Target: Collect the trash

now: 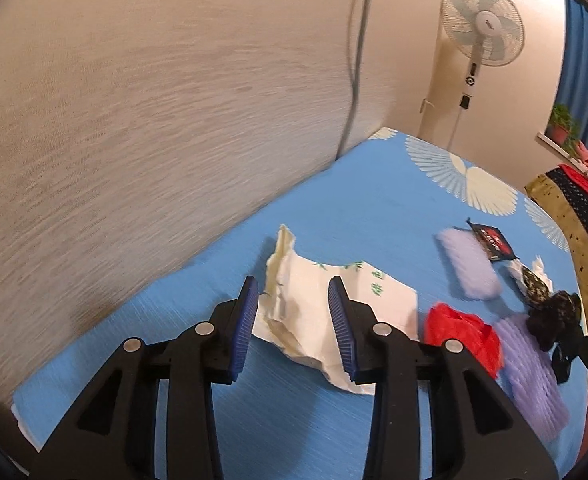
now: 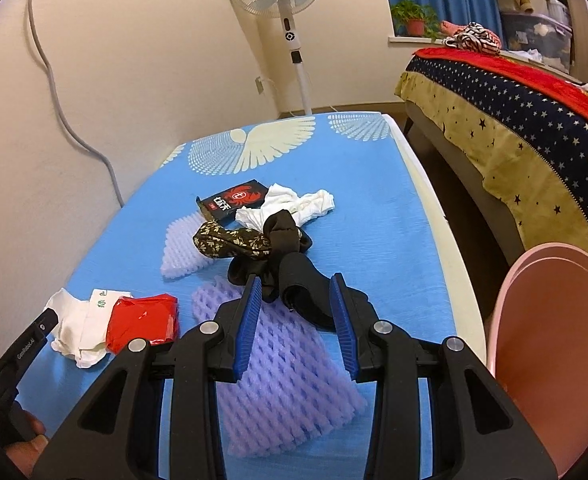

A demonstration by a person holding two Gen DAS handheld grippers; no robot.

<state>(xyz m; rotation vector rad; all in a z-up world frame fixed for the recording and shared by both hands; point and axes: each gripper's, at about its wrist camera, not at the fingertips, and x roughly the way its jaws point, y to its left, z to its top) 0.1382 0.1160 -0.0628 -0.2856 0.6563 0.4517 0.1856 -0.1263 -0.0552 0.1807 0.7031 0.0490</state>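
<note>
The blue-covered desk (image 2: 374,208) carries a scatter of litter mixed with clothing, so the work is sorting by sight. The left tool (image 1: 294,328) stands part open with nothing gripped; its blue pads straddle a crumpled white wrapper (image 1: 314,304) lying near the wall-side edge, and I judge that gap is set to close on the paper's raised fold. Whether the pads touch it yet cannot be told.

The right tool (image 2: 296,324) is likewise part open and empty, hanging above a purple foam net (image 2: 286,376) at the near end, with a dark cloth (image 2: 290,276) reaching between its pads from beyond. Just beside the wrapper sits a red crumpled packet (image 2: 142,318); farther along the desk lie a second foam net (image 2: 186,248), a black box (image 2: 234,200) and white tissue (image 2: 294,204).

A pink bin (image 2: 554,344) stands off the desk's bed-side edge, close to the right hand, probably to take the trash in short drops.
</note>
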